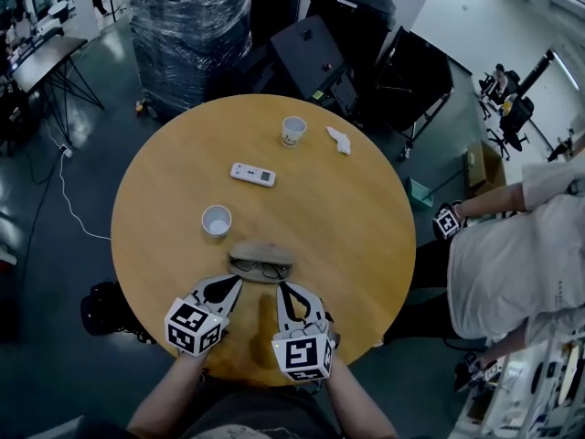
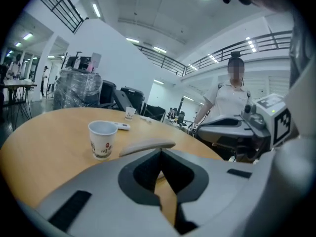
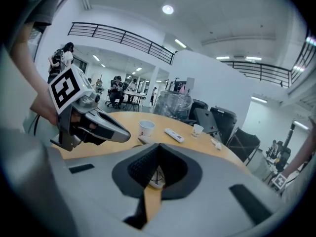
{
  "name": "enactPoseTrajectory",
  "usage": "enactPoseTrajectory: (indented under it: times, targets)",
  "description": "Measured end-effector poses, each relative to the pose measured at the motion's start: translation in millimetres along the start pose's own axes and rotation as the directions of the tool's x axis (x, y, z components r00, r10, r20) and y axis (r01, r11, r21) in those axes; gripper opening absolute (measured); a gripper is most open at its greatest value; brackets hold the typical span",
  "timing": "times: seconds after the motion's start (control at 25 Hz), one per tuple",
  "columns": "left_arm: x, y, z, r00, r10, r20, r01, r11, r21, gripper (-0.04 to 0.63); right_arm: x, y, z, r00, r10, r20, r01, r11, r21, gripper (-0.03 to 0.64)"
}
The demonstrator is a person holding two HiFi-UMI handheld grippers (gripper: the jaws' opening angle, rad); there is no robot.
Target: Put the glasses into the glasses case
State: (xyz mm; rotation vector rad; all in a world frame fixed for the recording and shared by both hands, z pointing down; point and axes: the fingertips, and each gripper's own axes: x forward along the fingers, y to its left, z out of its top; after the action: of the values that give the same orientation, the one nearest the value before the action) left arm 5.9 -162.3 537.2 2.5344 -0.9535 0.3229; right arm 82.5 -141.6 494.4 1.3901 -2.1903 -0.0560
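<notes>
The tan glasses case [image 1: 260, 251] lies open near the table's front edge, and the dark glasses [image 1: 260, 267] rest in its lower half. My left gripper [image 1: 235, 283] points at the case's left end from just in front, jaws shut and empty. To its right, my right gripper [image 1: 281, 287] is also shut and empty, with its tips close to the case's front. In the left gripper view the case lid [image 2: 146, 146] shows just past the closed tips [image 2: 160, 151]. In the right gripper view a bit of the glasses [image 3: 157, 177] shows through the hollow behind the closed tips [image 3: 158, 146].
On the round wooden table [image 1: 356, 208] stand a paper cup [image 1: 217, 219], a white remote [image 1: 252, 174], a second cup [image 1: 293, 131] and a crumpled tissue [image 1: 339, 139]. A person in white [image 1: 521, 254] stands at the right. Black bins [image 1: 352, 16] and a wrapped pallet [image 1: 190, 35] stand behind.
</notes>
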Motion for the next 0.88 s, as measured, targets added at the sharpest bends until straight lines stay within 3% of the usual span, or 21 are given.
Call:
enactPoseTrajectory:
  times: [0.16,0.4,0.68,0.88]
  targets:
    - [-14,-14,28,0.997,-0.009,0.075,0.008,1.000,0.012,0.006,-11,-6,11,0.999,-0.019,0.028,0.019,1.000,0.003,-0.012]
    - [-31,-30,51,0.994,-0.006,0.106,0.001,0.999,0.044,0.006,-33,-19,27,0.996,-0.050,0.077,0.045,0.997,0.069,-0.012]
    - [-57,-60,83,0.981,-0.023,0.193,0.006,0.996,0.088,0.006,-75,-53,45,0.978,-0.128,0.167,0.105,0.984,0.141,-0.012]
    - [-60,-75,94,0.974,-0.029,0.225,0.007,0.995,0.099,0.006,-90,-71,51,0.961,-0.187,0.202,0.161,0.977,0.137,-0.014]
